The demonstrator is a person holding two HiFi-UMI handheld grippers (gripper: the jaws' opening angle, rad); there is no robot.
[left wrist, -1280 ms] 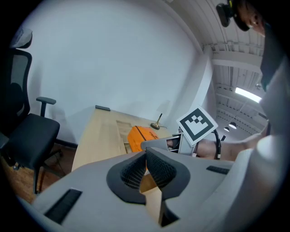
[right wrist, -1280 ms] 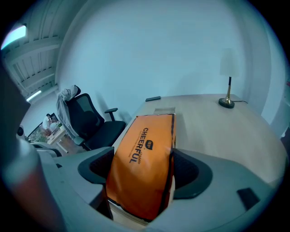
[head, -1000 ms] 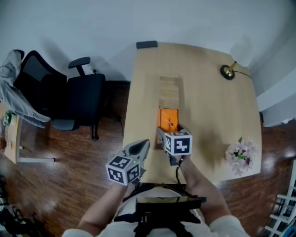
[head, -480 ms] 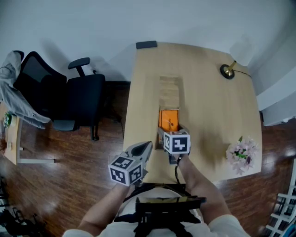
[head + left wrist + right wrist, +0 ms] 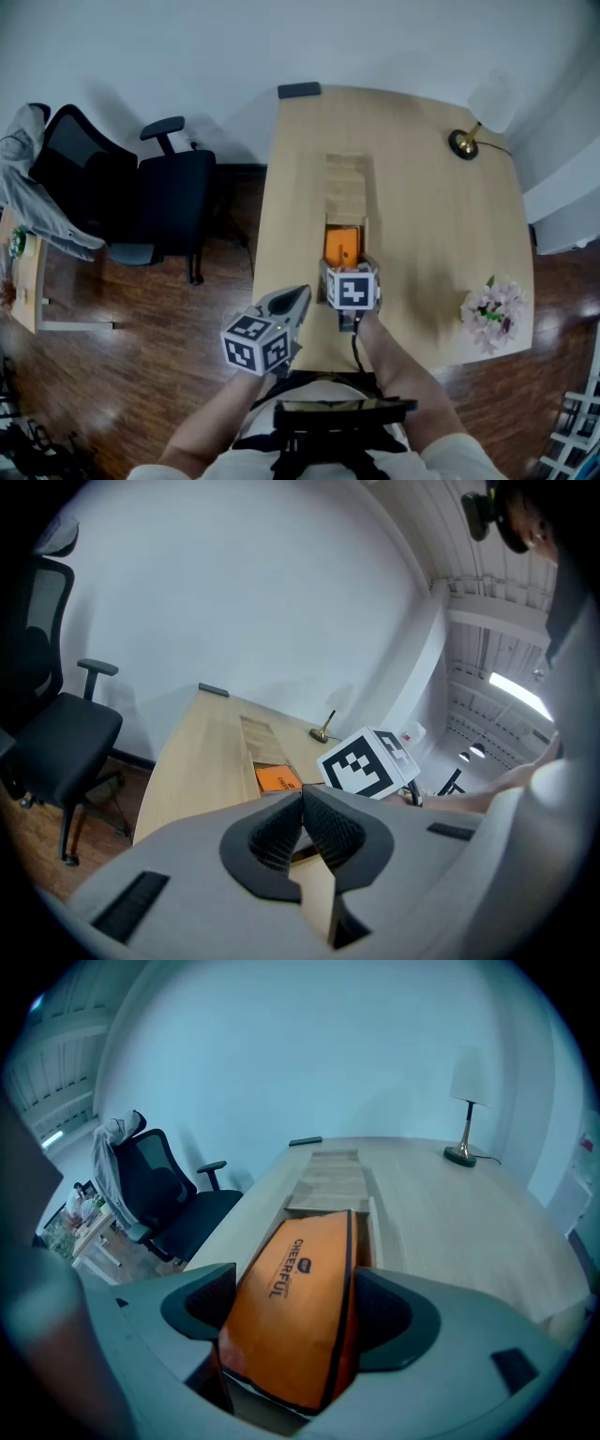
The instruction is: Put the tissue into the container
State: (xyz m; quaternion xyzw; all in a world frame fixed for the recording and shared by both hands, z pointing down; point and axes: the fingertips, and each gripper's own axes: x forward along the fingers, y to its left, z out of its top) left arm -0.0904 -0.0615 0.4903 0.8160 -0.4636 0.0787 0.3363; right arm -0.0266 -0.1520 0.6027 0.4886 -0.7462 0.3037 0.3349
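My right tool [image 5: 296, 1283] is pinching the flat orange tissue pack [image 5: 341, 246]. Its dark ribbed pads press on both long sides of the glossy, black-edged wrapper, which has "CHEERFUL" printed along its face. The pack slopes away from me with its far end down in the near end of the container [image 5: 347, 183], a long rectangular trough of pale slatted wood sunk into the middle of the table [image 5: 431, 216]. I cannot tell whether the pack touches the bottom. My left tool [image 5: 302, 797] is off to the left near the table's front edge, its grey jaws pressed together at the tips with nothing between them.

The table is smooth light wood with rounded corners. A slim black bar [image 5: 298, 91] lies at its far edge. At the far right corner stands a lamp [image 5: 461, 143] with a round brass base and a white shade, and near the right front corner is a bunch of pale pink flowers [image 5: 487, 314].

To the left, on a floor [image 5: 141, 375] of dark reddish wooden planks, stands a black office chair [image 5: 159, 202] with armrests. Another chair beside it has a grey garment [image 5: 23, 178] draped over it, and a small light side table [image 5: 23, 281] sits at the left edge. The wall [image 5: 187, 47] behind is plain white.
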